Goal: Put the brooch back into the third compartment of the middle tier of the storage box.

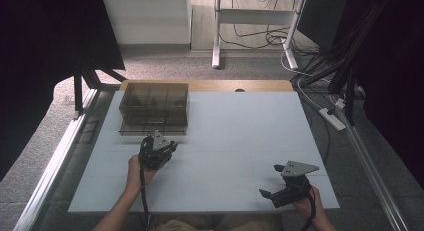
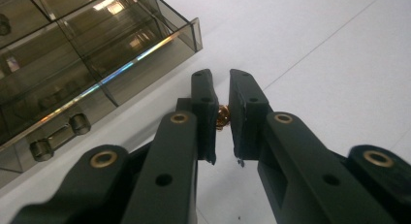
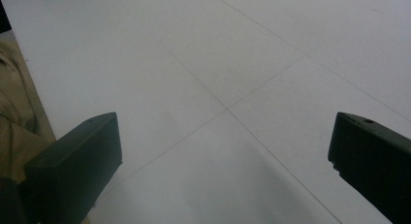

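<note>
On the pale surface [image 1: 225, 141], as seen from the high view, the left hand-held gripper [image 1: 158, 150] is held just in front of a smoky transparent organizer box [image 1: 154, 107], while the right hand-held gripper [image 1: 274, 183] is kept well apart, near the front edge, with its jaws spread and nothing between them. From the left gripper view, a small brass-coloured part [image 2: 222, 117], perhaps a nut or screw, is seen clamped between the nearly closed pads, close to the box with its compartments [image 2: 87, 54]. The part is judged to be light, hard and smooth, so it can slip or roll; it should be pinched across its middle, firmly. From the right gripper view, the wide-open jaws are seen over bare surface [image 3: 232, 88].
</note>
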`<state>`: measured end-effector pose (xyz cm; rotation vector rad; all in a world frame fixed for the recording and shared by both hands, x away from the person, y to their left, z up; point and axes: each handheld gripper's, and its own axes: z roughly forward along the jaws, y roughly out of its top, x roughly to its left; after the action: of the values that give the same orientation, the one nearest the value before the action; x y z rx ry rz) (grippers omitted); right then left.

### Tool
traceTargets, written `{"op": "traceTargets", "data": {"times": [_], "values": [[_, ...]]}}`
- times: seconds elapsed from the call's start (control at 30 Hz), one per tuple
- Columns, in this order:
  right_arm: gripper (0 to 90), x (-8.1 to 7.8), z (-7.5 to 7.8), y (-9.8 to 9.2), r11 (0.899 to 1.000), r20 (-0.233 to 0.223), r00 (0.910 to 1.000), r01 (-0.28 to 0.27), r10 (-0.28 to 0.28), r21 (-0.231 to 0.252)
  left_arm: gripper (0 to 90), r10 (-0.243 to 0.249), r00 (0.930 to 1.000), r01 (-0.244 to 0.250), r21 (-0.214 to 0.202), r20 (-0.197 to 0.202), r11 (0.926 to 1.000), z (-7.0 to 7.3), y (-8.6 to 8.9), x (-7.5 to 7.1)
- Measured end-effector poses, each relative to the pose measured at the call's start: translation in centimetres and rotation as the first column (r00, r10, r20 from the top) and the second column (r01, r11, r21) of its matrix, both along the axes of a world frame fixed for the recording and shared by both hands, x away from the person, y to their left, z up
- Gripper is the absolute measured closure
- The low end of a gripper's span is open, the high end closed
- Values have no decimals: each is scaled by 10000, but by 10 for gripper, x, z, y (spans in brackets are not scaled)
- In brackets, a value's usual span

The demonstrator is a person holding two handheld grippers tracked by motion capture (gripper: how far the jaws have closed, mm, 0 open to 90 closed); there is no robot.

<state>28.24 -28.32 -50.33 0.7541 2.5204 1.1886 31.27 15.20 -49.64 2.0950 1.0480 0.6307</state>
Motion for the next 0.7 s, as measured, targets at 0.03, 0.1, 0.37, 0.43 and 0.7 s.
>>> {"op": "traceTargets", "data": {"times": [0.03,0.1,0.37,0.43,0.7], "values": [[0,0,0,0,10000,-4,10000,-5,5,-4,816,17,10000,-17,14,30,10000,1,0,0],[0,0,0,0,10000,-6,10000,-5,5,-3,816,38,10000,-38,17,75,10000,2,1,1],[0,0,0,0,10000,-16,10000,-1,1,-6,816,134,9998,-134,-41,137,9999,5,4,3],[0,0,0,0,10000,-17,10000,-3,3,-15,816,162,9998,-161,-48,154,9999,6,5,3],[0,0,0,0,10000,-9,10000,6,-6,-15,816,261,9994,-260,-75,235,9996,10,8,7]]}}
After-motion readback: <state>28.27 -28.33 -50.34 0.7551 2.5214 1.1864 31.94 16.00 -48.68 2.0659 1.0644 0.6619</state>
